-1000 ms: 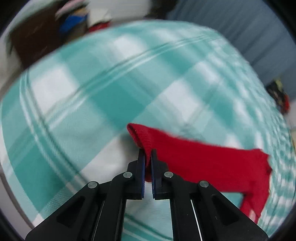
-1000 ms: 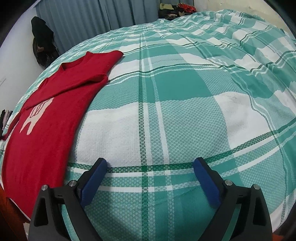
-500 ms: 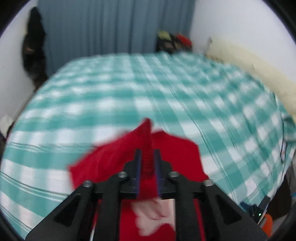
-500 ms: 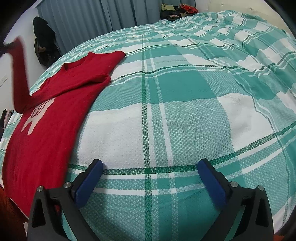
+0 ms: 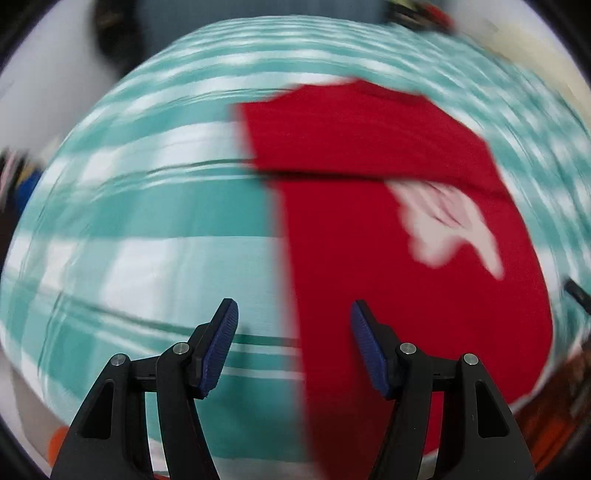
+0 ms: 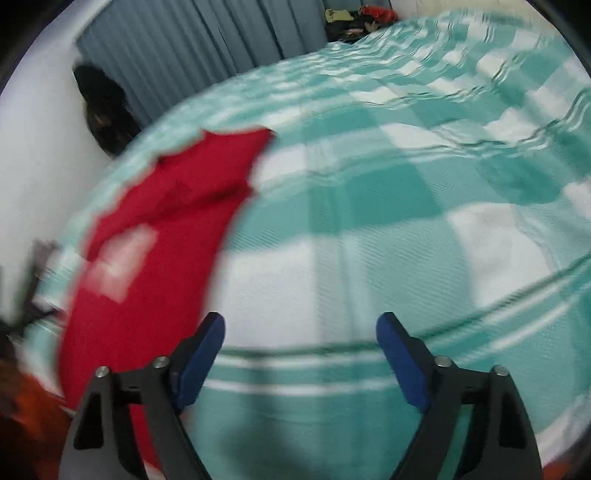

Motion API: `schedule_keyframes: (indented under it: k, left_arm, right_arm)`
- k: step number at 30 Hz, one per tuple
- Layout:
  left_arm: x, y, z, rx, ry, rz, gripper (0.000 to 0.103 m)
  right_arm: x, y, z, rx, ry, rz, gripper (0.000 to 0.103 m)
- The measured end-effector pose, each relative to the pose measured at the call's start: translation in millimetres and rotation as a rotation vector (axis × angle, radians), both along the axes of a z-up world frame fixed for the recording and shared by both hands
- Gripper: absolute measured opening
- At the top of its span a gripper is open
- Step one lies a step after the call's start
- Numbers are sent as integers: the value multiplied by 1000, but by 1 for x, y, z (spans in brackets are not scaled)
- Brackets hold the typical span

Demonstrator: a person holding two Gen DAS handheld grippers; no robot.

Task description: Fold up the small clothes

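Observation:
A small red sweater (image 5: 388, 229) with a white motif lies flat on the teal-and-white checked bed cover (image 5: 155, 229). One sleeve is folded across its upper part. My left gripper (image 5: 293, 321) is open and empty, hovering over the sweater's left edge near the hem. In the right wrist view the sweater (image 6: 155, 236) lies at the left. My right gripper (image 6: 299, 332) is open and empty over the bare cover, just right of the sweater. Both views are motion-blurred.
Grey-blue curtains (image 6: 221, 44) hang behind the bed. A dark garment (image 6: 103, 118) hangs by the white wall at the left. A pile of clothes (image 6: 362, 18) sits at the far end. The bed edge runs along the bottom of both views.
My left gripper let go of the sleeve it held raised; the sleeve now lies folded across the sweater. The left gripper opened and pulled back. My right gripper moved left, toward the sweater.

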State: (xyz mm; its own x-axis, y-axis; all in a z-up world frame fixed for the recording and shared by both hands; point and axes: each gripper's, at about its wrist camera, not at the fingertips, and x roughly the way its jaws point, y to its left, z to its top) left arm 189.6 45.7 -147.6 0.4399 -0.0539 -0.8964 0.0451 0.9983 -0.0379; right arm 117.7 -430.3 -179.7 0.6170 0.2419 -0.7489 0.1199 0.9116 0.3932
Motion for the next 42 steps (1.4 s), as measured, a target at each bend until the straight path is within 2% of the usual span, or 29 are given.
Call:
schedule_keyframes:
  k: [2, 3, 4, 6, 7, 10, 12, 14, 15, 16, 18, 22, 25, 28, 31, 32, 34, 35, 37, 39, 42]
  left_arm:
    - [11, 22, -1, -26, -4, 68, 65]
    - [17, 25, -3, -34, -16, 82, 65]
    - [21, 24, -5, -36, -31, 87, 65]
    - [28, 17, -9, -40, -47, 102, 65]
    - [30, 15, -11, -50, -48, 107, 65]
    - [36, 4, -18, -58, -46, 108, 65]
    - [36, 3, -23, -50, -46, 104, 65]
    - [34, 7, -25, -46, -43, 103, 65]
    - [35, 9, -27, -41, -40, 102, 65]
    - [36, 9, -28, -33, -38, 101, 65]
    - [43, 9, -29, -11, -46, 87, 66]
    - [64, -4, -30, 9, -65, 45, 67]
    - [83, -21, -35, 33, -62, 16, 69]
    - [101, -40, -38, 104, -72, 1, 69]
    - [121, -42, -41, 207, -82, 86, 69]
    - [127, -37, -42, 208, -79, 124, 69]
    - [133, -21, -41, 160, -73, 198, 69]
    - [134, -14, -41, 125, -72, 217, 68]
    - [134, -2, -42, 30, -69, 235, 46]
    - [136, 7, -48, -17, -33, 260, 9]
    - [133, 25, -58, -62, 3, 331, 9]
  right_arm:
    - [26, 9, 12, 206, -12, 58, 74]
    - [46, 17, 17, 308, -11, 95, 68]
    - [65, 25, 20, 385, -12, 119, 62]
    - [117, 47, 26, 484, -3, 155, 61]
    - [138, 56, 25, 498, 19, 176, 56]
    - [200, 85, 10, 478, 139, 205, 50]
    - [228, 103, -9, 409, 250, 210, 48]
    - [240, 117, -25, 342, 335, 225, 40]
    - [243, 121, -32, 338, 359, 224, 18]
    - [244, 122, -34, 351, 362, 222, 6]
    - [242, 122, -18, 392, 293, 228, 6]
    - [233, 122, 45, 469, 97, 254, 6]
    - [238, 135, 82, 477, 22, 303, 6]
    - [238, 156, 98, 487, -1, 339, 6]
    - [238, 161, 116, 518, -44, 348, 6]
    - [237, 155, 123, 537, -64, 346, 6]
    - [235, 144, 142, 569, -125, 341, 6]
    - [237, 139, 151, 573, -142, 344, 6]
    - [236, 133, 158, 560, -149, 362, 6]
    - [234, 122, 147, 486, -116, 358, 6]
    - [236, 107, 95, 319, -2, 303, 6]
